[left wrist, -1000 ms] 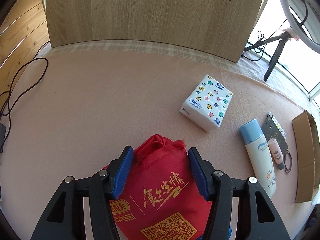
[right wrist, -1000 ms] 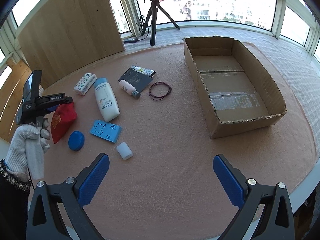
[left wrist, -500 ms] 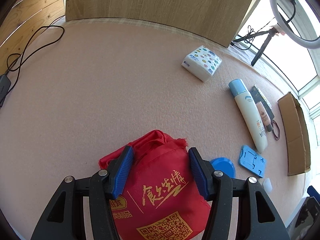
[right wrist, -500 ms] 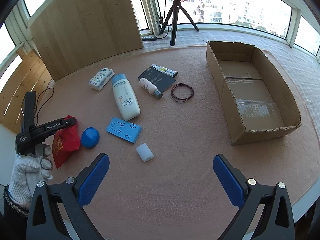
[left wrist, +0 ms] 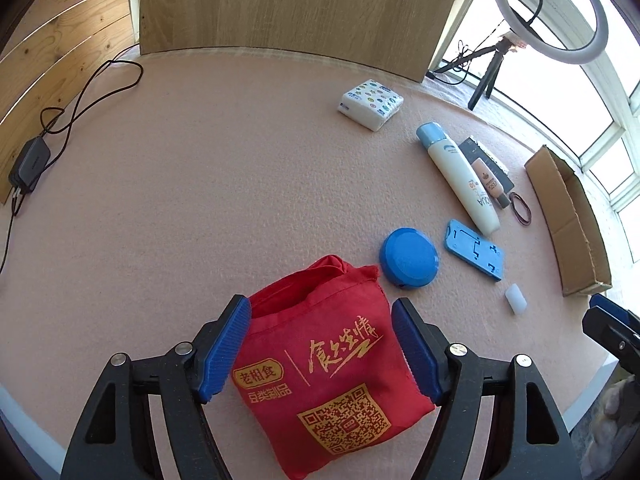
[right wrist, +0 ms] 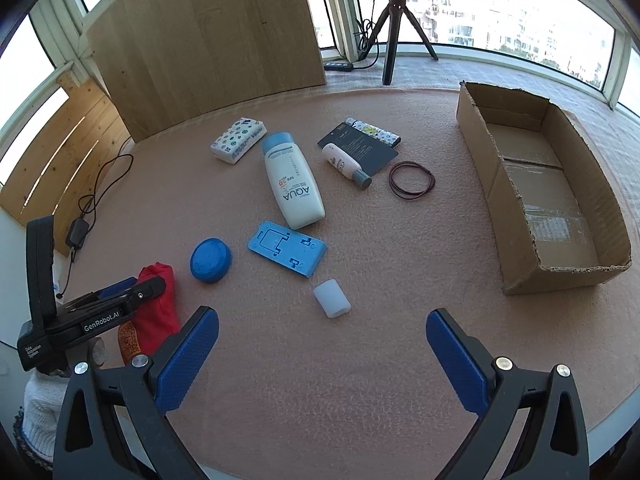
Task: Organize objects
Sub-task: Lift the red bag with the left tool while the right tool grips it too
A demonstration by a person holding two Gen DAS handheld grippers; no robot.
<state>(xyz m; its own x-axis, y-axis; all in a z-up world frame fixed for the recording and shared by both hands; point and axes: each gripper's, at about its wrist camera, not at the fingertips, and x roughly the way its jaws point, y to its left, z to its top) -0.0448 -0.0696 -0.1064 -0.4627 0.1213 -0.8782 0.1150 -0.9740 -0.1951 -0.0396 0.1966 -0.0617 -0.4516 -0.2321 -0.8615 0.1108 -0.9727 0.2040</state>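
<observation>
Between the left gripper [left wrist: 320,344] fingers sits the clamped red bag [left wrist: 332,364]; right gripper [right wrist: 320,360] gapes.

Red bag [left wrist: 328,356]: matt woven cloth, gold print. Table cover [right wrist: 360,360]: pink, felt-like, rough. Box [right wrist: 560,248], right of frame: raw corrugated cardboard. White bottle [right wrist: 294,184]: smooth glossy plastic. Back panel [left wrist: 300,8]: wood-grain.
</observation>
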